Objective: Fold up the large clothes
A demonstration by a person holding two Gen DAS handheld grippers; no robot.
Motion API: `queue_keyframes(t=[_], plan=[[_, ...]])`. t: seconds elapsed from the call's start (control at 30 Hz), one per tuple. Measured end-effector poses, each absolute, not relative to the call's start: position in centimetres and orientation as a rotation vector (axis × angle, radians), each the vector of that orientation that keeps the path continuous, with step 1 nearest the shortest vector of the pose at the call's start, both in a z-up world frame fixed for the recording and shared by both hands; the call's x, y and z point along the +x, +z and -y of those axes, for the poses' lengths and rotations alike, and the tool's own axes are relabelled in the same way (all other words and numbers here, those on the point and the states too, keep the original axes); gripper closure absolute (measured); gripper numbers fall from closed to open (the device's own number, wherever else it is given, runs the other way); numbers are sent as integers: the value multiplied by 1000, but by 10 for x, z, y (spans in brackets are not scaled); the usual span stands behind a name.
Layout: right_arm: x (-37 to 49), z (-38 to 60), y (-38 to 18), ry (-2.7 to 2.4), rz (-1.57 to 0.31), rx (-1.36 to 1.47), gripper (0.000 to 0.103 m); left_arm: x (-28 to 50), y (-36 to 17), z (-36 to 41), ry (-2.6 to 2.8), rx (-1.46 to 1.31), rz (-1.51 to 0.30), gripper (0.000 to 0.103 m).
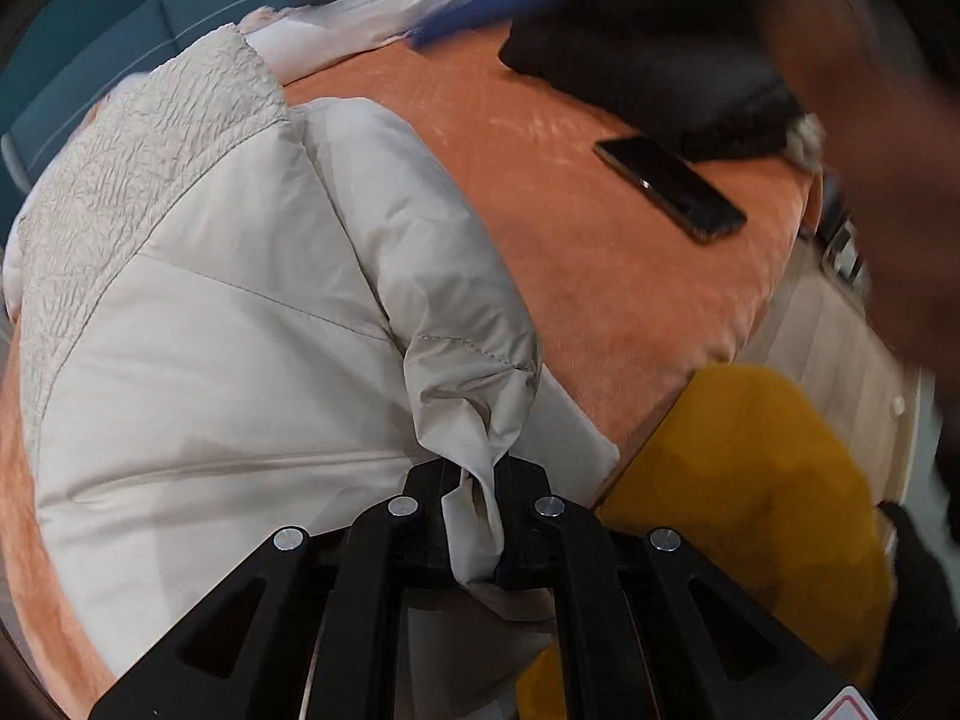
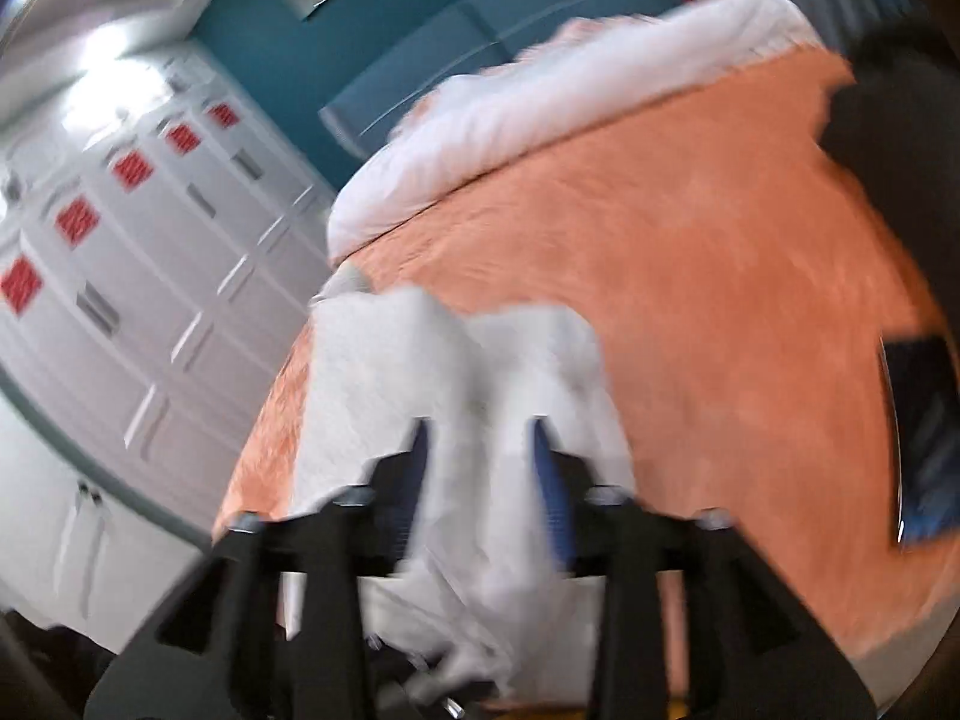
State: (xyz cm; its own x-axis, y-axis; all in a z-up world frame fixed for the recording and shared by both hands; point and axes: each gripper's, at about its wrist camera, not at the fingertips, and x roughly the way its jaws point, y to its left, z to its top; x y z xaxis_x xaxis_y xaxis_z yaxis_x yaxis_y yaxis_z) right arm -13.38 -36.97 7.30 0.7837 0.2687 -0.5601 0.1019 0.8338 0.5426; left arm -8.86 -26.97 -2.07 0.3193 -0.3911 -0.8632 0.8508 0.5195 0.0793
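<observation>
On the orange bedspread [image 1: 600,252], which serves as the landmark, lies a large off-white padded jacket [image 1: 240,324], spread over the bed's near side with its bulk toward the left edge. Its shell is smooth and slightly glossy, puffed into soft quilted panels marked by thin stitched seams, while a band along its upper left side is crinkled and pebbly in texture. One rounded fold runs down the middle of the garment and narrows to a gathered tip. The left hand-held gripper [image 1: 477,516] is clenched on that tip, a pinch of pale fabric squeezed between its black fingers. In the right wrist view, which is blurred by motion, the right hand-held gripper [image 2: 480,468] has a thick bunch of the same jacket [image 2: 456,372] between its blue-lined fingers and appears to be grasping it, though the blur hides the exact contact. The bedspread itself looks plush and faintly ribbed. Farther across it from the jacket rests a flat dark phone [image 1: 669,189], a slim glossy rectangle, and just beyond that a folded black garment [image 1: 648,66]. White bedding [image 1: 360,24] is heaped at the bedspread's far end against a teal headboard [image 1: 120,30]. Near the bedspread's right edge a mustard-yellow cloth [image 1: 750,480] shows.
</observation>
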Motion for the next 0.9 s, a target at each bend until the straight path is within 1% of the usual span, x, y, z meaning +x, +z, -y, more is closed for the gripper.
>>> queue_keyframes(t=[0.03, 0.07, 0.13, 0.17, 0.23, 0.27, 0.3, 0.33, 0.37, 0.4, 0.43, 0.47, 0.63, 0.77, 0.9], plan=[[-119, 367, 72, 113, -696, 561, 63, -89, -23, 270, -880, 595, -904, 99], [-77, 359, 68, 124, -721, 547, 63, -88, -24, 270, -879, 589, -901, 98], [-51, 356, 54, 151, -794, 531, 63, -86, -23, 264, -881, 550, -898, 97], [-57, 363, 50, 155, -827, 531, 63, -84, -20, 259, -882, 520, -898, 92], [-38, 357, 43, 176, -872, 539, 65, -84, -13, 247, -871, 486, -887, 88], [-30, 354, 40, 189, -881, 546, 75, -85, -8, 243, -868, 481, -871, 87], [-26, 351, 38, 206, -884, 559, 80, -87, -3, 239, -868, 482, -855, 86], [-30, 354, 34, 221, -885, 568, 86, -90, 3, 235, -867, 482, -840, 83], [-28, 353, 37, 221, -878, 561, 89, -92, 8, 232, -866, 478, -833, 78], [-27, 350, 41, 216, -871, 551, 91, -95, 14, 227, -861, 468, -824, 75], [-28, 349, 46, 205, -857, 544, 92, -97, 21, 222, -856, 455, -813, 70], [-26, 349, 49, 197, -843, 544, 93, -98, 30, 215, -852, 431, -798, 68], [-28, 354, 62, 134, -797, 536, 94, -96, 73, 187, -805, 316, -745, 66], [-28, 363, 58, 76, -806, 556, 94, -77, 89, 174, -710, 272, -756, 64], [-33, 381, 41, 24, -828, 592, 94, -54, 93, 160, -594, 291, -774, 64]])
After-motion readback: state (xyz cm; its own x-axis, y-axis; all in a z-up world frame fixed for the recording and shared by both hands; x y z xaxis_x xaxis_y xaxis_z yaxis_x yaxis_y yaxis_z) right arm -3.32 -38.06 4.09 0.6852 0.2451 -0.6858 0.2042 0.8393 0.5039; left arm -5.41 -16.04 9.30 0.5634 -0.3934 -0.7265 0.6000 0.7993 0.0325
